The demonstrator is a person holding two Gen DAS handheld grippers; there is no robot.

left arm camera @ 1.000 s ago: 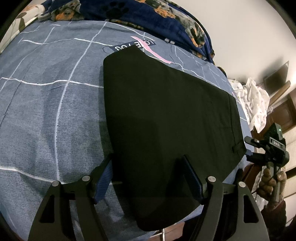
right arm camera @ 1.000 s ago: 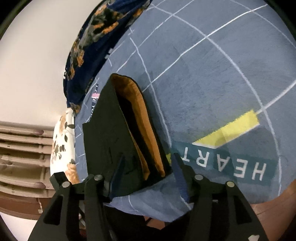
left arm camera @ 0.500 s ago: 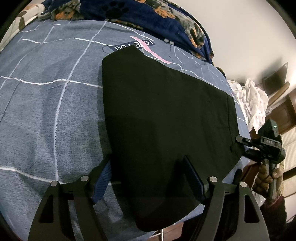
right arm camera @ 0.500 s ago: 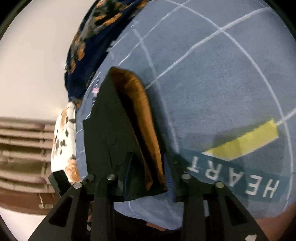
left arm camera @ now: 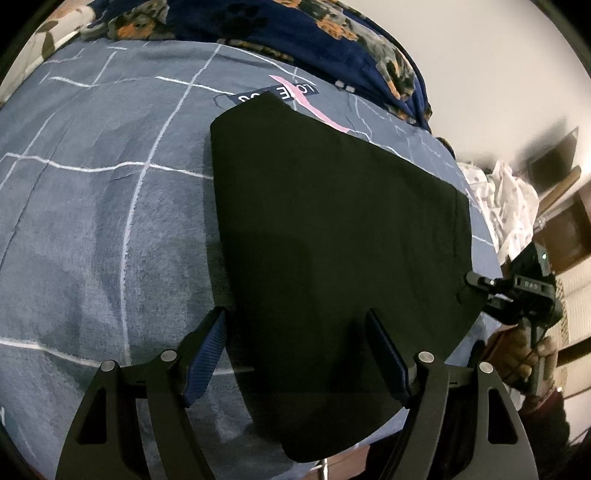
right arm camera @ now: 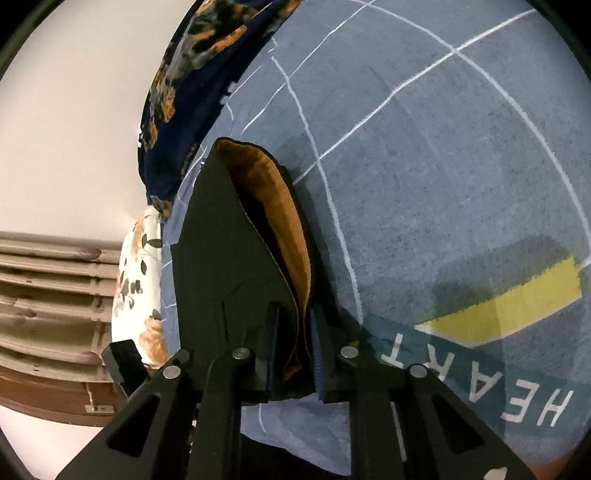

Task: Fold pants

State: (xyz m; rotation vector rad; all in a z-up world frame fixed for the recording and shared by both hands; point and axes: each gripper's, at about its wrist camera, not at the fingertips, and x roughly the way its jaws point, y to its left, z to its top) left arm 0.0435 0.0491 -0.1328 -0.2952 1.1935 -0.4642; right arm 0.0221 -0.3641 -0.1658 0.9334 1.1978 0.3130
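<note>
A: How do the jaws stand?

B: The left gripper (left arm camera: 295,332) has its jaws spread wide, the blue ribbed pads either side of the near edge of the black folded fabric pants (left arm camera: 332,258), clamping nothing. The right gripper (right arm camera: 293,332) has its jaws drawn in tight on the pants' waistband end (right arm camera: 299,295), pinching the layers between them.

A: Where do the pants lie?

B: Flat on the grey-blue bedspread with thin white grid lines (left arm camera: 92,221), near its front edge. From the left wrist view they form one smooth, matte, roughly trapezoid slab. From the right wrist view the gripped end gapes a little and shows an orange-brown lining (right arm camera: 273,221) inside the black shell.

A: Any containers?

B: None that I can make out. The bedspread is soft and slightly creased, printed with a teal "HEART" panel (right arm camera: 480,380) and a yellow bar (right arm camera: 517,302). A dark navy blanket with orange dog prints (left arm camera: 314,33) is bunched along the far side, and a crumpled white cloth (left arm camera: 506,206) sits beyond the bed's corner.
</note>
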